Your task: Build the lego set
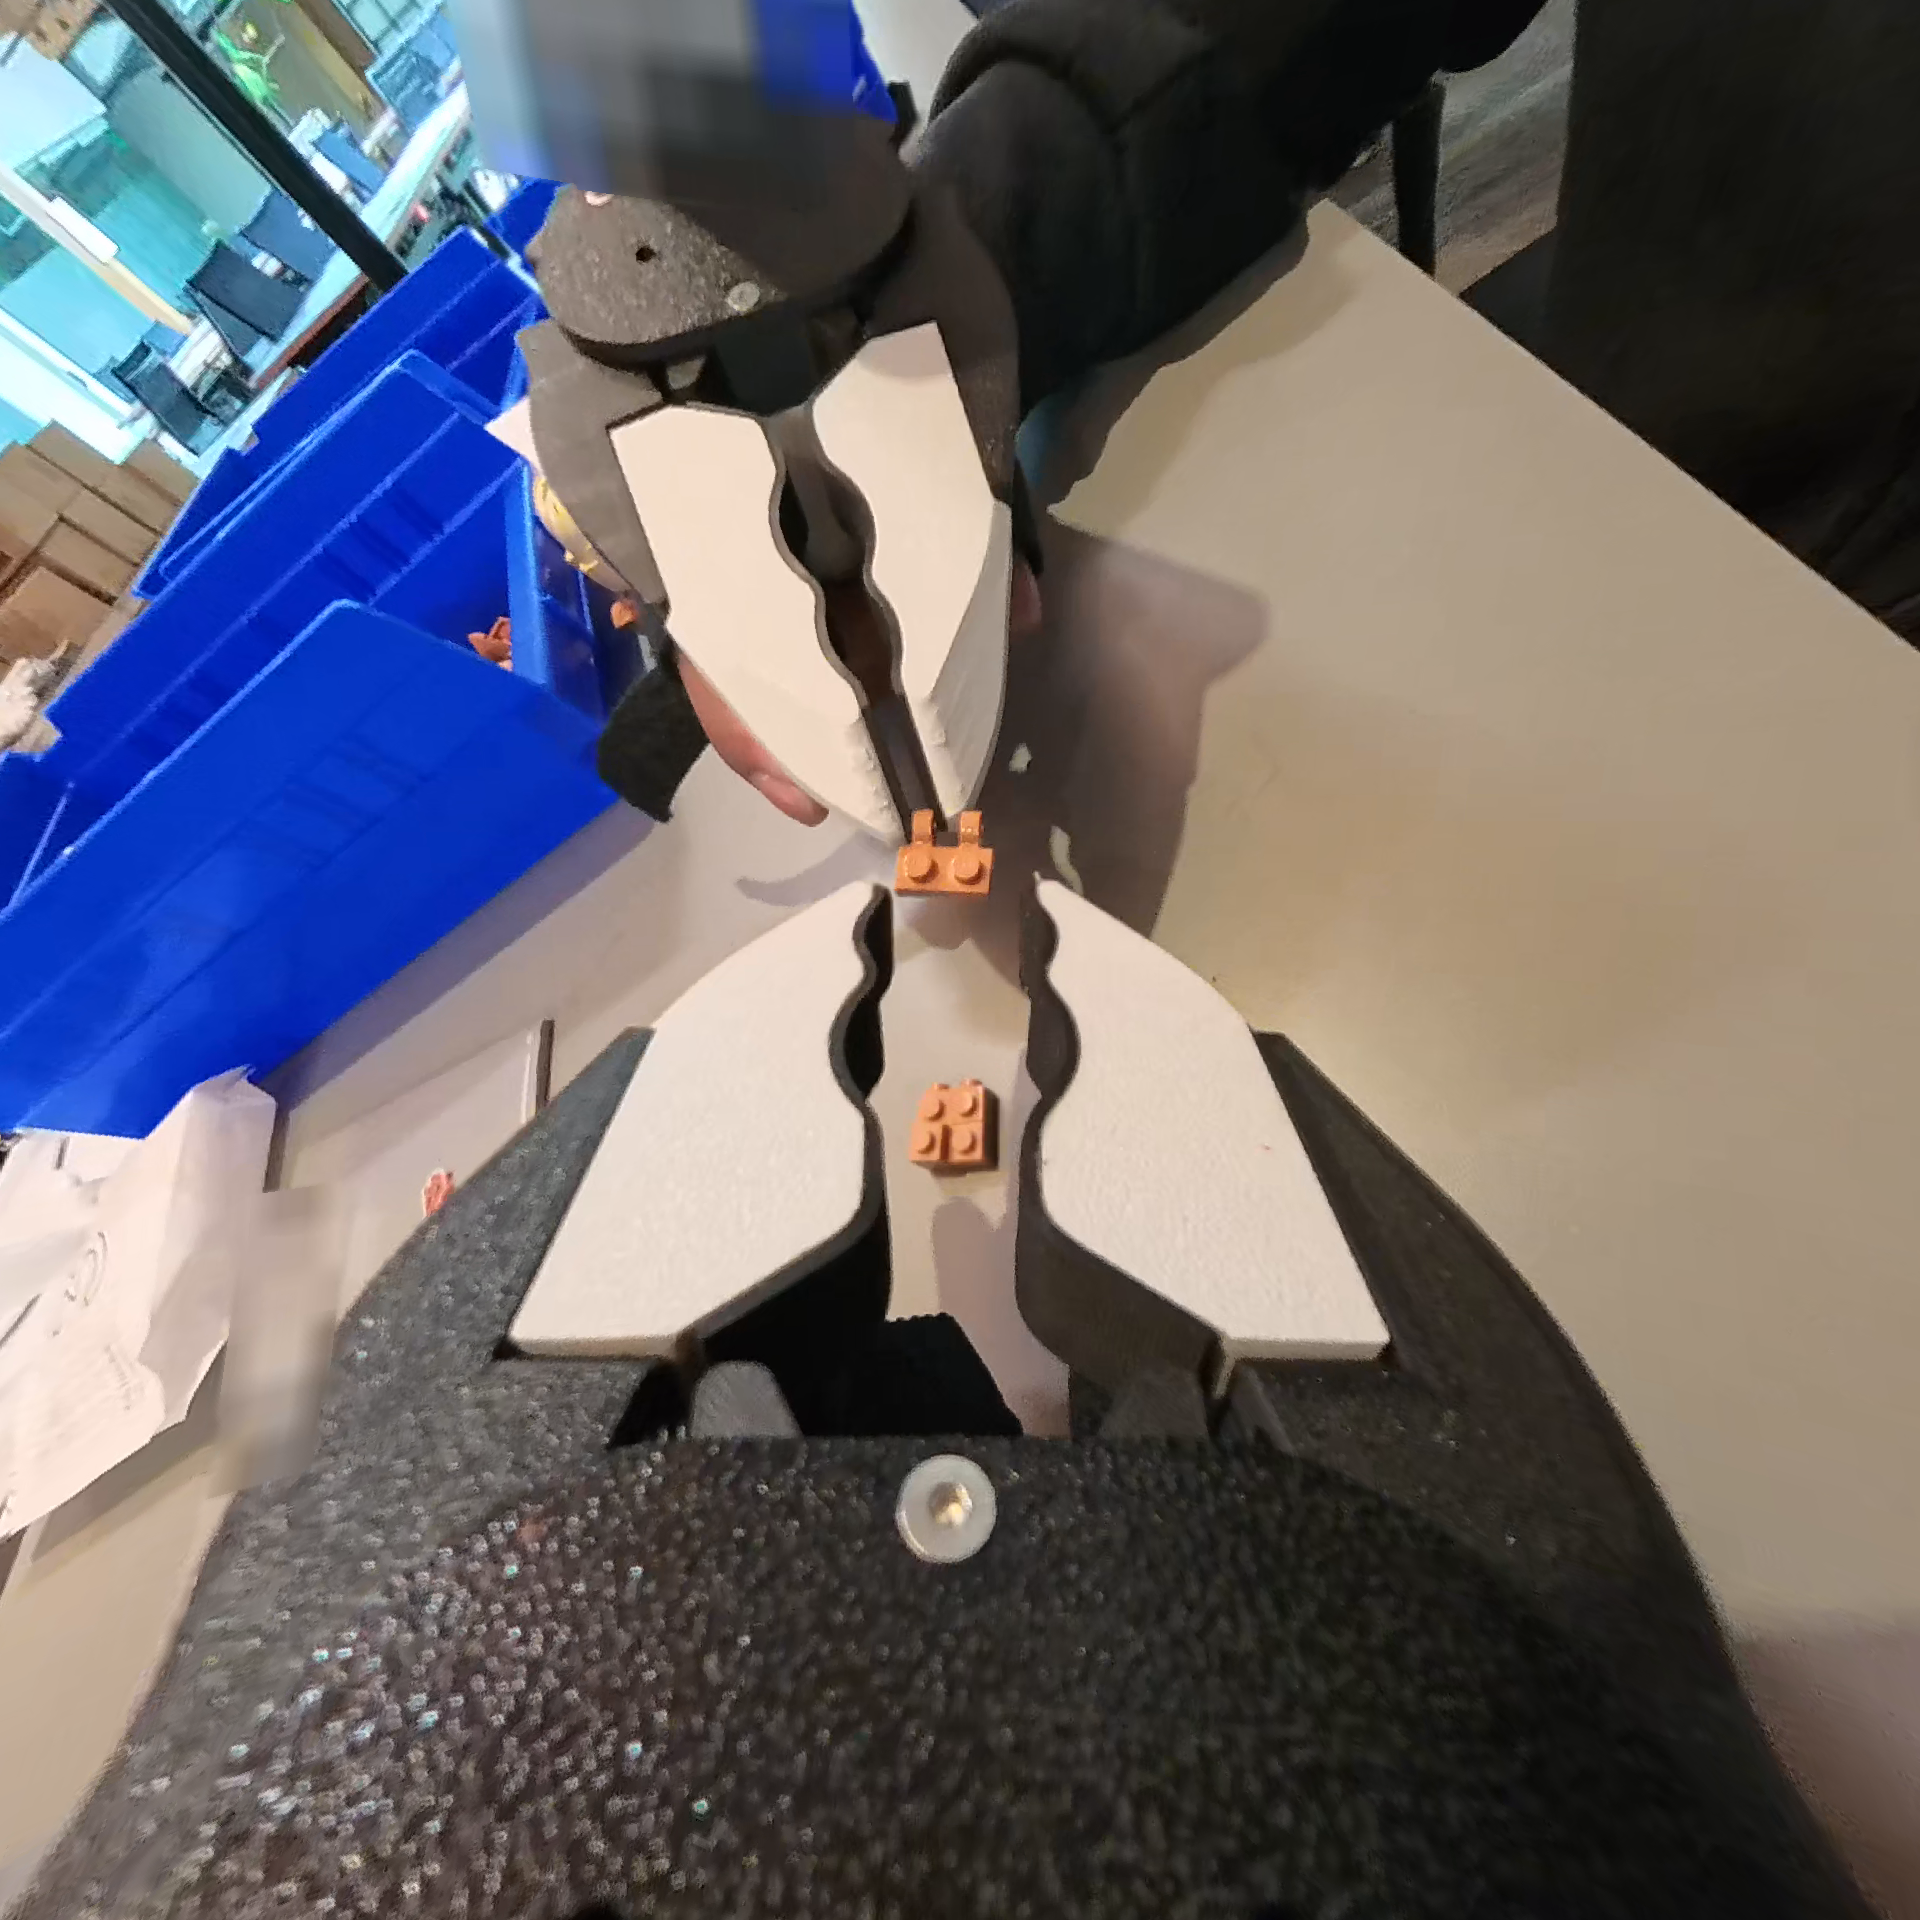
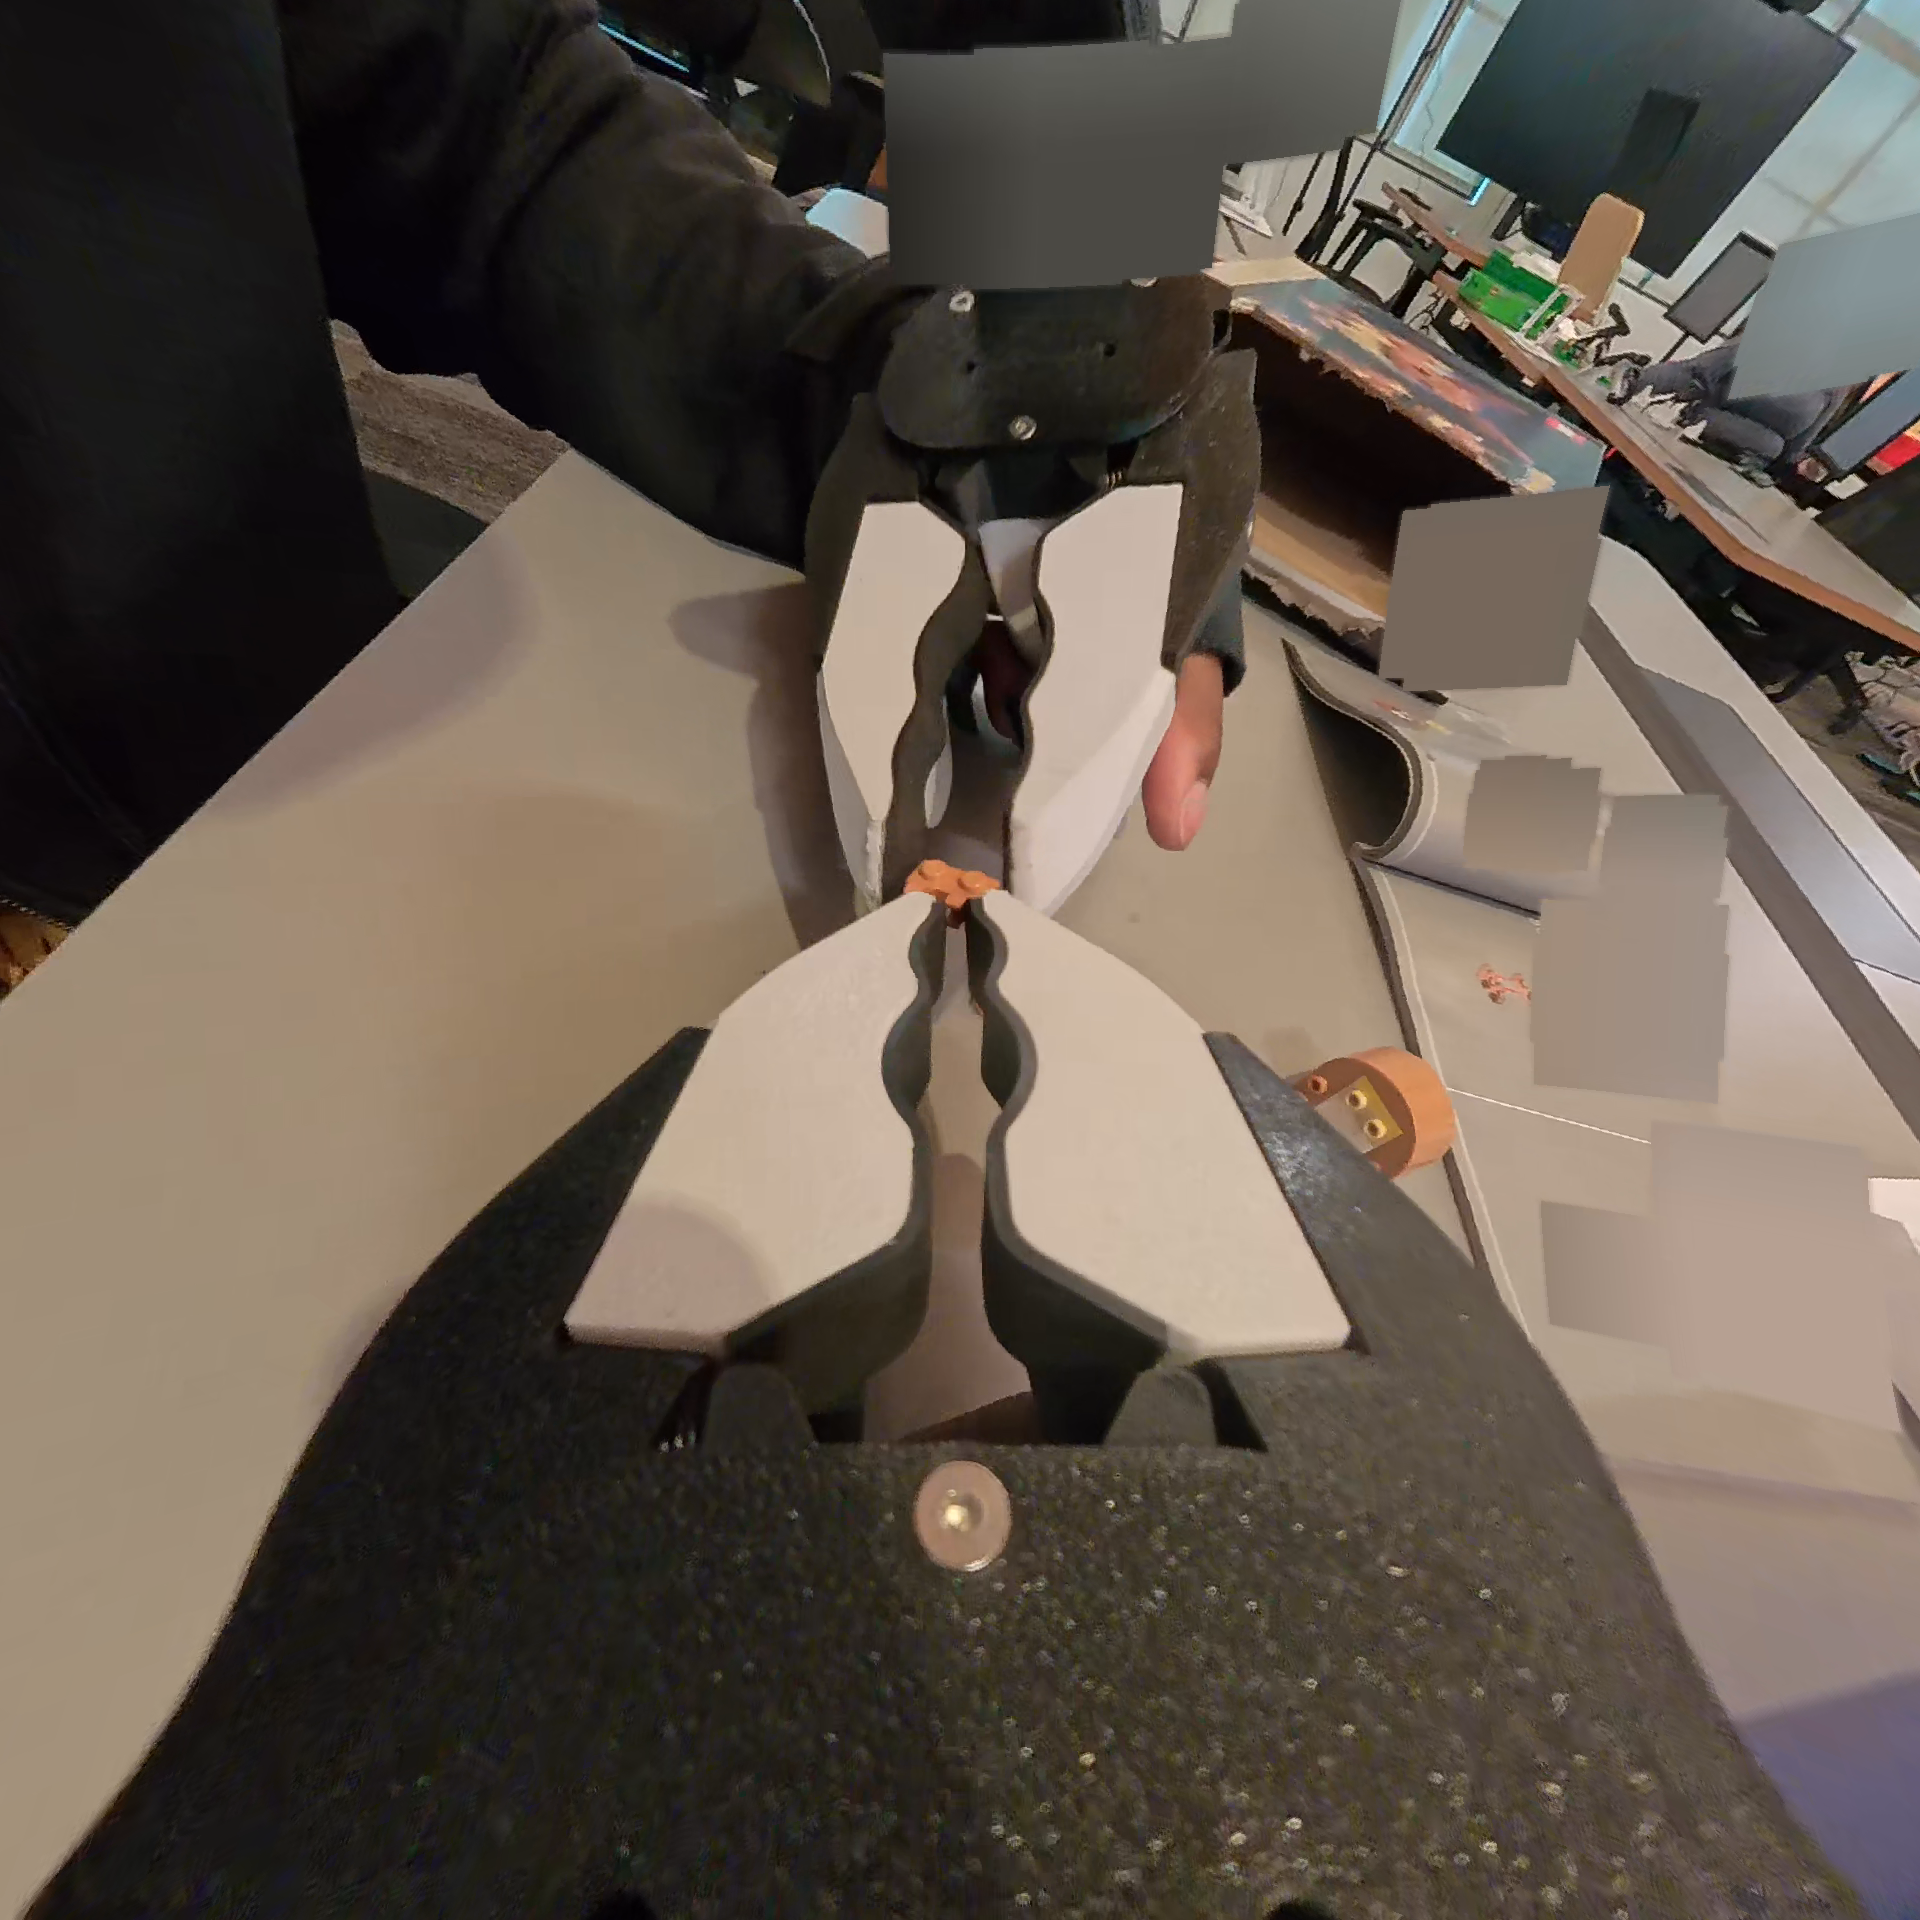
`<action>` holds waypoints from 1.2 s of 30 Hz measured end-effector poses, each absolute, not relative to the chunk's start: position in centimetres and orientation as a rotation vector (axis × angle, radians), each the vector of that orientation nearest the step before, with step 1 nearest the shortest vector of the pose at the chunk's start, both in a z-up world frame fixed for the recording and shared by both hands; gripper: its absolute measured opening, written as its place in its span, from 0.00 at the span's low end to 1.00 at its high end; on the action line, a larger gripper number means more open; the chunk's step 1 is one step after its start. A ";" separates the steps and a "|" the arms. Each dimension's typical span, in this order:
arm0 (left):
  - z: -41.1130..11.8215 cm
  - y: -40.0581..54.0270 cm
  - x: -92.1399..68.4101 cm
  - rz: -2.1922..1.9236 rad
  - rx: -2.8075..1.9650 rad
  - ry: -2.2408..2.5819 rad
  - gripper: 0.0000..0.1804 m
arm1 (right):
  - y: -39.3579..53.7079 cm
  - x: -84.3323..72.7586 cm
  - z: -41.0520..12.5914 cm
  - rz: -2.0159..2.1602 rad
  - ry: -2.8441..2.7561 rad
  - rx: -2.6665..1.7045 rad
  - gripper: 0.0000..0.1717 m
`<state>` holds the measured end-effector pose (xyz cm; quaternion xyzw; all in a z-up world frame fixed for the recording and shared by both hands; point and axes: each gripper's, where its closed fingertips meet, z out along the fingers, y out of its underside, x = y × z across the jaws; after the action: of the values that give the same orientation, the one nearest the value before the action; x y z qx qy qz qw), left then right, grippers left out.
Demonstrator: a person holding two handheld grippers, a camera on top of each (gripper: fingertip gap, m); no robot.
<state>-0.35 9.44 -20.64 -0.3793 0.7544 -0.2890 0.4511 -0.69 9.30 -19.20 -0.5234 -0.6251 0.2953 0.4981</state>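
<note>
My right gripper (image 2: 953, 909) is shut on a small orange clip plate (image 2: 951, 885), pinching it by its clip end and holding it above the table. In the left wrist view the right gripper (image 1: 935, 816) comes in from the top with the plate (image 1: 943, 860) at its tips. My left gripper (image 1: 961, 899) is open; its tips stand just short of the plate, one on each side, and do not touch it. It also shows in the right wrist view (image 2: 951, 868), facing mine. An orange two-by-two brick (image 1: 953, 1129) lies on the table (image 1: 1455, 831) between my left fingers, untouched.
Blue bins (image 1: 312, 779) line the table's left side, with white papers (image 1: 104, 1299) in front of them. A round brown and orange built piece (image 2: 1377, 1110), an open booklet (image 2: 1382, 769) and small orange bits (image 2: 1813, 982) lie to the right. A person's hands hold both grippers. Less than 4 cm separates the two grippers' tips. From the left gripper's tips to the orange two-by-two brick (image 1: 953, 1129) is close to 5 centimeters.
</note>
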 end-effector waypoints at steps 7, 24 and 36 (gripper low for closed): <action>-20.5 9.1 -0.3 -0.707 -0.919 1.876 0.09 | 9.0 -0.8 -19.4 0.710 -1.538 -1.262 0.02; -20.6 11.6 0.0 -0.596 -1.088 1.800 0.09 | 11.3 -0.7 -19.8 0.544 -1.444 -1.346 0.07; -22.2 12.2 -1.5 -0.606 -1.166 1.890 0.15 | 11.6 -0.5 -19.8 0.540 -1.431 -1.367 0.06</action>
<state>-1.51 12.22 -22.16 -0.4627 0.7497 -0.2403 0.4076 -0.46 11.62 -19.85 -0.5696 -0.5965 0.2253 0.5186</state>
